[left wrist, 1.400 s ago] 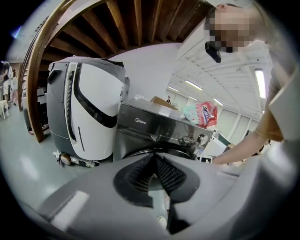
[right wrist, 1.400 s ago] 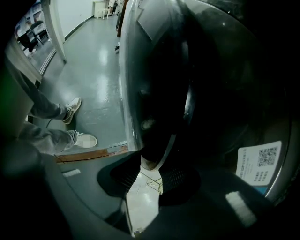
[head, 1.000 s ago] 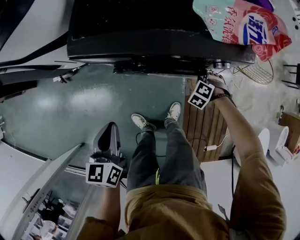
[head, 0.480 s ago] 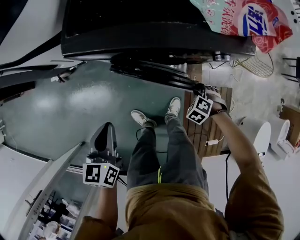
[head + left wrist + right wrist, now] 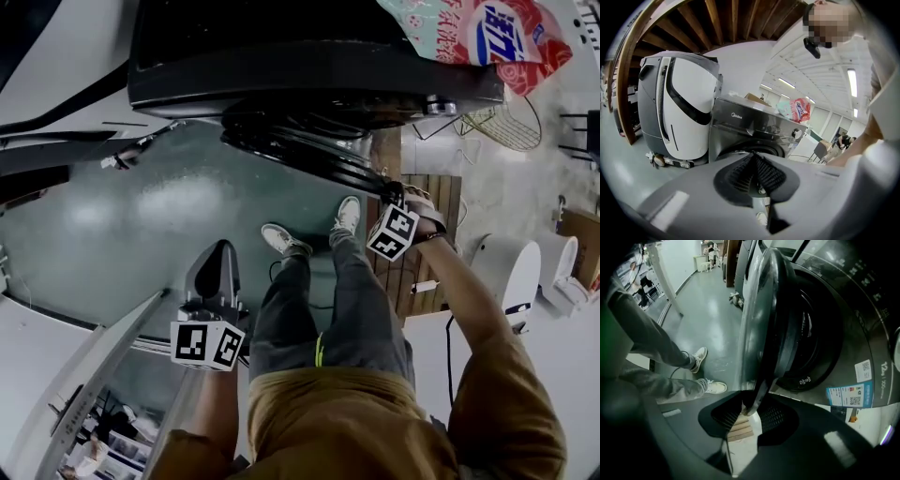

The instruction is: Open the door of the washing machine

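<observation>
The dark washing machine [image 5: 319, 66] fills the top of the head view. Its round door [image 5: 309, 155] stands swung out from the front at an angle. My right gripper [image 5: 387, 190] points steeply down and is shut on the door's free edge. In the right gripper view the door [image 5: 764, 324] stands edge-on, its rim pinched between the pads of the right gripper [image 5: 751, 408], with the open drum mouth [image 5: 811, 333] behind it. My left gripper [image 5: 221, 255] hangs over the floor at lower left, shut and holding nothing. The left gripper [image 5: 754, 161] faces the washing machine [image 5: 754, 126] from a distance.
A red and green detergent bag [image 5: 487, 33] lies on top of the machine. A wooden pallet [image 5: 412, 253] and a wire basket [image 5: 511, 127] are at the right. The person's shoes [image 5: 286, 242] stand just before the door. A white-and-grey floor machine [image 5: 679, 108] stands left of the washer.
The door has swung out from the machine's front, and my right gripper has come toward the person with its edge in its grip. The left gripper has stayed put.
</observation>
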A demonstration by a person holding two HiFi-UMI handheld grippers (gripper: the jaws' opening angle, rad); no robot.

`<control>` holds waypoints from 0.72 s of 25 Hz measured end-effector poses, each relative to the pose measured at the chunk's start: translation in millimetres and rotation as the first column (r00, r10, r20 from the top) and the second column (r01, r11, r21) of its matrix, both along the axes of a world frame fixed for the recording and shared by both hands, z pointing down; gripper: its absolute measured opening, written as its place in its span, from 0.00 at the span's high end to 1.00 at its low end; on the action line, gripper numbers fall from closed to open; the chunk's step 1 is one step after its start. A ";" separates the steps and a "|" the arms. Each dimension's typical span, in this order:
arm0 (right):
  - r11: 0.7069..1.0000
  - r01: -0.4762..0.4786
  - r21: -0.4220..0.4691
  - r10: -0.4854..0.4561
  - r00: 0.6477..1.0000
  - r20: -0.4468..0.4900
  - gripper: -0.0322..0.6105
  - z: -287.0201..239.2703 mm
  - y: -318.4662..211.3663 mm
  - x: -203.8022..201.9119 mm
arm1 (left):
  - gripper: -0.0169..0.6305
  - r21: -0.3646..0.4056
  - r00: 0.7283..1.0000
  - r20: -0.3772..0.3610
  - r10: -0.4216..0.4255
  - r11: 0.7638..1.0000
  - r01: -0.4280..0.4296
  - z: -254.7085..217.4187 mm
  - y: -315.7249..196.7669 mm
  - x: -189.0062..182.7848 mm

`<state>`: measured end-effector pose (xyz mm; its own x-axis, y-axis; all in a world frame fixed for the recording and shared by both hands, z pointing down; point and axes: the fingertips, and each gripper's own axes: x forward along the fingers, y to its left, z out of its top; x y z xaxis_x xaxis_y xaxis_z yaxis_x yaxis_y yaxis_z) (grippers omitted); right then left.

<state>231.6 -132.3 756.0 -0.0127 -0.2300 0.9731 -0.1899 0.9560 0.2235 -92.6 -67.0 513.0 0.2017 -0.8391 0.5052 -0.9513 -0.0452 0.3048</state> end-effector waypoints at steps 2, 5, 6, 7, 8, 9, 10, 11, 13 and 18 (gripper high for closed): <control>1.000 -0.012 0.005 0.012 1.000 -0.019 0.79 1.6 6.3 -0.6 | 0.88 0.005 1.000 -0.014 0.009 1.000 -0.008 1.4 3.5 -1.8; 1.000 -0.026 -0.003 0.026 0.998 -0.050 0.79 3.0 21.1 0.4 | 0.88 0.004 0.999 -0.033 0.024 1.000 -0.024 1.1 12.8 -5.6; 0.999 -0.034 -0.002 0.034 0.998 -0.050 0.79 3.0 24.3 -0.5 | 0.88 0.006 0.999 -0.035 0.033 0.999 -0.033 1.4 14.1 -7.6; 0.999 -0.043 0.000 0.043 0.998 -0.048 0.79 3.1 26.7 -2.2 | 0.88 0.007 0.998 -0.036 0.042 0.999 -0.041 2.2 14.5 -10.2; 0.999 -0.050 -0.001 0.050 0.998 -0.046 0.79 3.3 29.9 -4.1 | 0.88 0.007 0.998 -0.036 0.047 0.999 -0.047 3.2 15.5 -12.7; 0.999 -0.054 -0.008 0.053 0.998 -0.045 0.79 3.5 34.3 -5.9 | 0.88 0.004 0.998 -0.037 0.049 0.999 -0.048 4.0 17.4 -14.3; 0.998 -0.052 -0.020 0.051 0.998 -0.044 0.79 3.6 39.3 -7.3 | 0.88 0.002 0.998 -0.038 0.049 0.999 -0.048 4.0 19.8 -14.4; 0.998 -0.046 -0.036 0.044 0.998 -0.042 0.79 3.6 44.3 -8.3 | 0.88 0.002 0.998 -0.038 0.048 0.999 -0.048 3.1 22.2 -13.2; 0.997 -0.027 -0.070 0.025 0.999 -0.039 0.79 2.8 55.2 -10.4 | 0.88 0.007 0.999 -0.038 0.038 0.999 -0.038 -1.8 27.2 -9.7; 0.993 0.009 -0.117 -0.010 1.000 -0.002 0.79 1.9 79.0 -19.7 | 0.88 0.023 0.999 -0.019 -0.044 0.999 0.044 -10.1 38.0 -5.2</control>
<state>212.0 -53.4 757.9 -0.0121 -0.1143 0.9934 -0.1803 0.9774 0.1103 -97.8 -29.1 502.9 0.1734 -0.8591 0.4816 -0.9469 -0.0110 0.3213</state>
